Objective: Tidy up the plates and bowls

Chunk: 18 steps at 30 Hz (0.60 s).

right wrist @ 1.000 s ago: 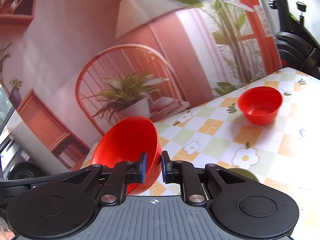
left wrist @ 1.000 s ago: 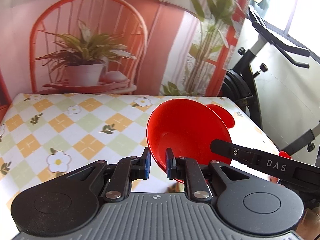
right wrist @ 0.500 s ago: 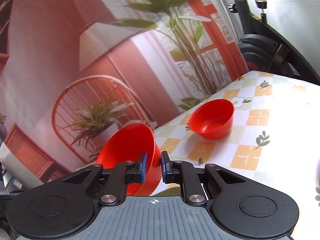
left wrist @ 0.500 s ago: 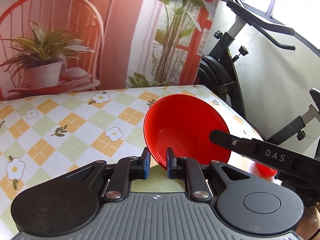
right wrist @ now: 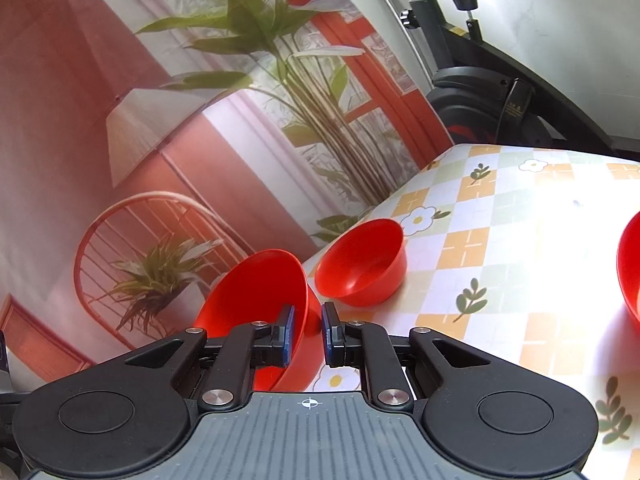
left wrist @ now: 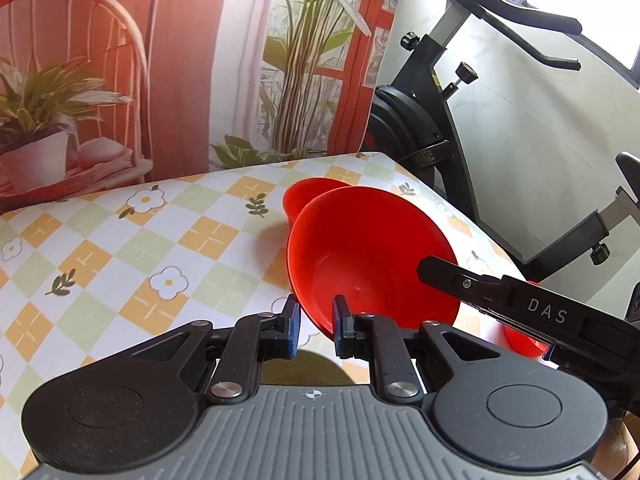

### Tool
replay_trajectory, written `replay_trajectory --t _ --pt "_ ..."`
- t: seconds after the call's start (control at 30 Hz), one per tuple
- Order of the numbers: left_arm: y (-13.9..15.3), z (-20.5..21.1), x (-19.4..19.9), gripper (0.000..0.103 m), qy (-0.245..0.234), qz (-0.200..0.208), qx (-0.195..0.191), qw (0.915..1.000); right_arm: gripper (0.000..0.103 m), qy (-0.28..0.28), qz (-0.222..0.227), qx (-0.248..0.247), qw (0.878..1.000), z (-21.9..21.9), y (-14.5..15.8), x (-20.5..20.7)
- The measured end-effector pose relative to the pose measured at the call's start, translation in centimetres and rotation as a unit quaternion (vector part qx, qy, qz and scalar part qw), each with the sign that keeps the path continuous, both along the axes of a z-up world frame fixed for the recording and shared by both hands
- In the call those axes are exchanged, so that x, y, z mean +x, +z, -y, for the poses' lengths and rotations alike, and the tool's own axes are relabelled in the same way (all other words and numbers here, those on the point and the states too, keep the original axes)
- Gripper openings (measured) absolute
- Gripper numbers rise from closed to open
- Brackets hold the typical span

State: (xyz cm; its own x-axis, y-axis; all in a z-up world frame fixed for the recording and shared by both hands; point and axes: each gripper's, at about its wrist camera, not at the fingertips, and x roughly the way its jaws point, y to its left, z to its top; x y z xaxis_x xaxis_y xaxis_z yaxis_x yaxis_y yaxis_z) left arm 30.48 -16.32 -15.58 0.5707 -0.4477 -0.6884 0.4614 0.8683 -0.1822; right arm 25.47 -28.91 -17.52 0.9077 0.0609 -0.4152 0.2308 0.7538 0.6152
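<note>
My left gripper [left wrist: 314, 328] is shut on the near rim of a red bowl [left wrist: 372, 264], held tilted above the checked tablecloth [left wrist: 132, 264]. Behind it a second red bowl [left wrist: 308, 196] rests on the table, partly hidden. My right gripper [right wrist: 306, 332] is shut on the rim of another red bowl [right wrist: 256, 292], tilted to its left. Just beyond, a loose red bowl [right wrist: 360, 264] sits on the cloth near the table's far edge. The right gripper's black body [left wrist: 520, 308] crosses the left wrist view, with a bit of red [left wrist: 524, 344] below it.
A further red bowl [right wrist: 630, 268] is cut off by the right edge of the right wrist view. A printed backdrop [left wrist: 120, 80] stands behind the table. An exercise bike [left wrist: 440, 128] is past the table's right edge [left wrist: 452, 208].
Both grippers have swung to the right with their bowls still held. The loose bowl on the table now appears larger and nearer in the right wrist view.
</note>
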Motion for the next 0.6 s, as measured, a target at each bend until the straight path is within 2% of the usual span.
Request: replay_trajectory --t 0.2,0.33,0.47,0.6 --pt "-0.1 2.5 2.8 0.018 -0.012 0.009 0.005 0.9999 0.014 -0.006 0.012 -0.025 1.0 2.3 0.0 2.2" --pt "-0.7 4.2 5.5 0.018 -0.006 -0.007 -0.01 0.9999 0.014 -0.008 0.013 -0.045 0.999 4.2 0.3 4.7" --pt "-1.3 6.1 7.5 0.018 -0.004 0.005 0.007 1.0 0.015 -0.003 0.003 -0.057 0.998 5.7 0.2 7.8" --pt "-2.2 7.1 10.0 0.018 0.004 -0.012 0.009 0.9999 0.015 -0.006 -0.001 -0.064 0.998 6.6 -0.1 10.1"
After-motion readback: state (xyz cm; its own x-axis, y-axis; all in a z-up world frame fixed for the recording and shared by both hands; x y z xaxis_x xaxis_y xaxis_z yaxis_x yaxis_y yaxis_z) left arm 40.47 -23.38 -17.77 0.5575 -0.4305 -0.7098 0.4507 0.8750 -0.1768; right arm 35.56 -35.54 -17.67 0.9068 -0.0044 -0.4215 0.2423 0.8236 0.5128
